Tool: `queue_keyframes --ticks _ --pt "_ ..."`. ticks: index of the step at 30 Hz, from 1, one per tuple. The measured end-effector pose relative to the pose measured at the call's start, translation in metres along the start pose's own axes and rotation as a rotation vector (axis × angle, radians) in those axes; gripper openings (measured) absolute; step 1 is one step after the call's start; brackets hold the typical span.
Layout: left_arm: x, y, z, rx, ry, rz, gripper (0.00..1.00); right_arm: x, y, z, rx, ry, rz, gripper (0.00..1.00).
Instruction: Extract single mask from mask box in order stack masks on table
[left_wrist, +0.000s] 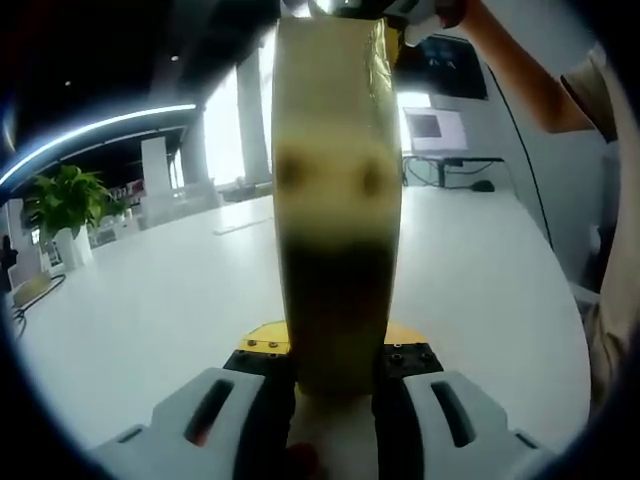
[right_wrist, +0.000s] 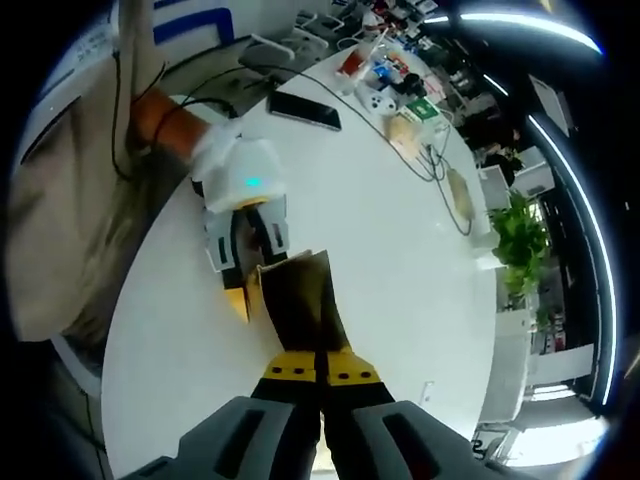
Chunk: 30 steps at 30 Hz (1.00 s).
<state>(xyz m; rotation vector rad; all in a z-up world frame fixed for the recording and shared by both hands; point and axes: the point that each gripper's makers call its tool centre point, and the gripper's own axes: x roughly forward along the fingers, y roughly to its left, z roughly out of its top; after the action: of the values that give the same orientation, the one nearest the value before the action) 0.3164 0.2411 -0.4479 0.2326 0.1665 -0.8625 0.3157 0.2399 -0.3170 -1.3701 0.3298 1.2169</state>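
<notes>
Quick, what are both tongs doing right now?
Left tongs: shut on the mask box.
Right tongs: shut, pinching the box's top edge.

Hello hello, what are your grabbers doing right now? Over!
Left gripper shut on box. Right gripper shut on brown flap at box top. No mask out yet. Table around them bare.

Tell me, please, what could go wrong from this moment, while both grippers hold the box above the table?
1. The left gripper clamps the mask box only at one edge, above the white table; a hard pull may tilt the box or slip it free.
2. The right gripper looks shut at the box's other edge; it may be pinching cardboard, not a mask, so the box could tear or several masks could come out together.
</notes>
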Motion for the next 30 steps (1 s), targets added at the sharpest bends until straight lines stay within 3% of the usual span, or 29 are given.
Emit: queue_keyframes --ticks 30 --pt "0.001 0.001 -0.002 -0.054 0.021 0.004 0.2 -0.038 -0.029 0.006 0.093 -0.12 -0.172 0.0"
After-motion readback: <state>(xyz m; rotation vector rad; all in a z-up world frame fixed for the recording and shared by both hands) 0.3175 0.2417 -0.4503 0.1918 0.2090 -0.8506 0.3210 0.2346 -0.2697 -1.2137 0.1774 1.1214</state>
